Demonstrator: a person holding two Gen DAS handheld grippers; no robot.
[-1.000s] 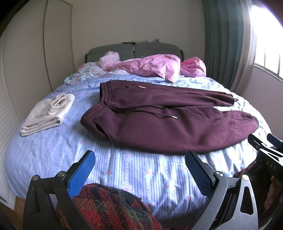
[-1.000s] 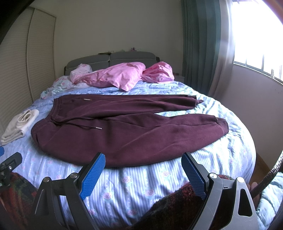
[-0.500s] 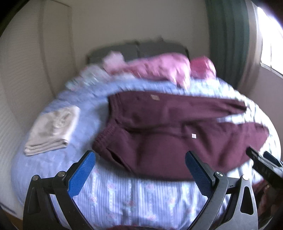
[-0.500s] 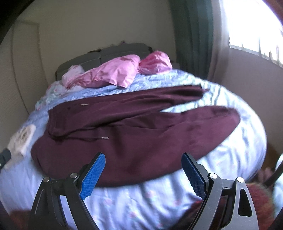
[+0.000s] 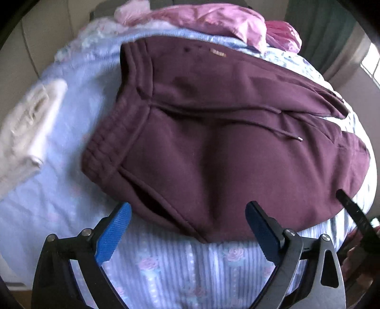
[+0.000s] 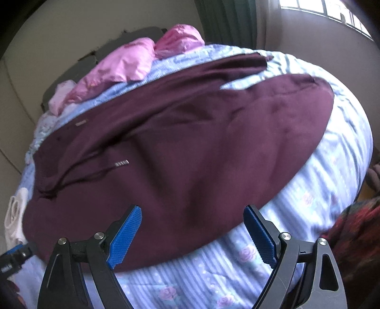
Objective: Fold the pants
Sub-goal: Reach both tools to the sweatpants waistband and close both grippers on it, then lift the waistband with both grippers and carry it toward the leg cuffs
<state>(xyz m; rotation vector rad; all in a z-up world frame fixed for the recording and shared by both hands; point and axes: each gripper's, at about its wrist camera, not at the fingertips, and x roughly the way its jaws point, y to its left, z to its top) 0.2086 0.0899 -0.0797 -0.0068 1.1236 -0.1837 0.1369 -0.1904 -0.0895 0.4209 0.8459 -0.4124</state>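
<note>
Dark maroon sweatpants (image 5: 213, 142) lie flat on the bed, waistband to the left and legs running right, with a drawstring tip (image 5: 300, 139) on top. My left gripper (image 5: 188, 206) hovers over the near edge by the waistband and side pocket. Its jaws are closing, the pants' edge lies between the pads, and the pads are not pressing on it. In the right wrist view the pants (image 6: 190, 142) fill the middle. My right gripper (image 6: 193, 209) stands open over the near edge of the front leg, gripping nothing.
A striped floral bedsheet (image 5: 190, 268) covers the bed. A folded cream garment (image 5: 26, 123) lies left of the pants. Pink bedding (image 5: 213, 19) is heaped at the headboard. A green curtain (image 5: 320, 31) and a window (image 6: 332, 14) are on the right.
Both grippers have come forward and tipped down toward the pants, which now fill both views. The right view has rolled. The left jaws look slightly narrower.
</note>
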